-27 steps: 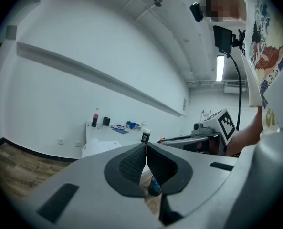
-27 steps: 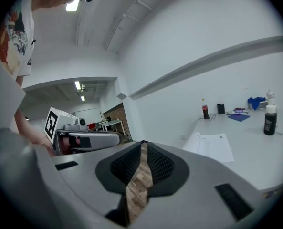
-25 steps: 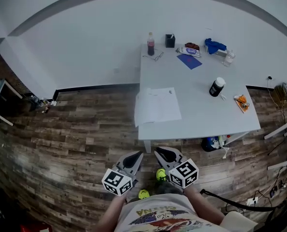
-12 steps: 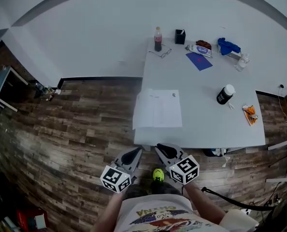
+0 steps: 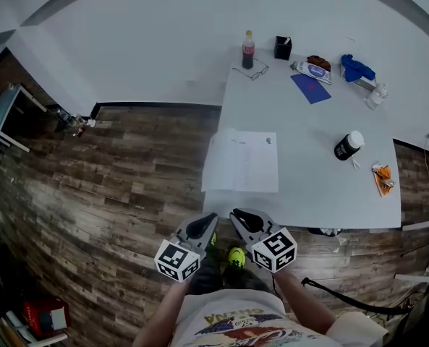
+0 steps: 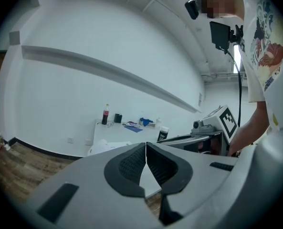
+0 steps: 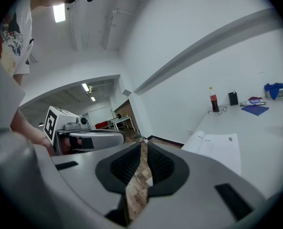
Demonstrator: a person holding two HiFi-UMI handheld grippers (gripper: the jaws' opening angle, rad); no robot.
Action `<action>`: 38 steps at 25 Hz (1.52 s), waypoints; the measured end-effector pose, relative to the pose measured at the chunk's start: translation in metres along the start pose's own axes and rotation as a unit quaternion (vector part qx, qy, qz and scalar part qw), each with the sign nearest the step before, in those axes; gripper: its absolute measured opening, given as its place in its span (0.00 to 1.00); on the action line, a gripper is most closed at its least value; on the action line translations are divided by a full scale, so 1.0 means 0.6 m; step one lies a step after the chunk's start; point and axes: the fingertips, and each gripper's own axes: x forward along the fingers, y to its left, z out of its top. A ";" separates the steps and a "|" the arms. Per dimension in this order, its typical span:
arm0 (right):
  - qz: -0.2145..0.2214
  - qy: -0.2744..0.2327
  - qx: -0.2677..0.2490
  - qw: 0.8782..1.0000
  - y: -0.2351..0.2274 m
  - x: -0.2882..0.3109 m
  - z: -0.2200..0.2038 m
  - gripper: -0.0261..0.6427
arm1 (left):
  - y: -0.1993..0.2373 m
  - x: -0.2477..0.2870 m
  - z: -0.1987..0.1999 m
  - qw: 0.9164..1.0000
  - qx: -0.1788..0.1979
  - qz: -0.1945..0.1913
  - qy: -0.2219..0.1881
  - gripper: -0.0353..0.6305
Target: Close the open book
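Left gripper (image 5: 202, 227) and right gripper (image 5: 244, 221), jaws together, empty, hang short of the open book (image 5: 241, 161) (at the edge of its table (image 5: 308, 161)), which a shove might topple.

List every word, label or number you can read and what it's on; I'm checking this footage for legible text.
Shirt: yellow letters, upside down in the head view, probably "CHINA"; unsure.
Open book: print too small to read.
Bottle label: too blurred.
Black jar label: unreadable.
Marker cubes: square patterns only, no words.
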 end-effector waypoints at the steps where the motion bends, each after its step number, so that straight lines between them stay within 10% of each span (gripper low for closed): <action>1: 0.000 0.002 0.001 1.000 -0.004 0.008 -0.001 0.09 | 0.008 0.006 -0.003 1.000 0.000 -0.002 0.002 0.07; 26: -0.081 0.080 0.016 0.993 -0.116 0.234 -0.006 0.09 | 0.227 0.129 -0.016 0.984 0.058 -0.160 0.060 0.08; 38: -0.082 0.128 -0.003 0.988 -0.166 0.301 -0.032 0.09 | 0.284 0.154 -0.071 0.985 0.060 -0.148 0.069 0.11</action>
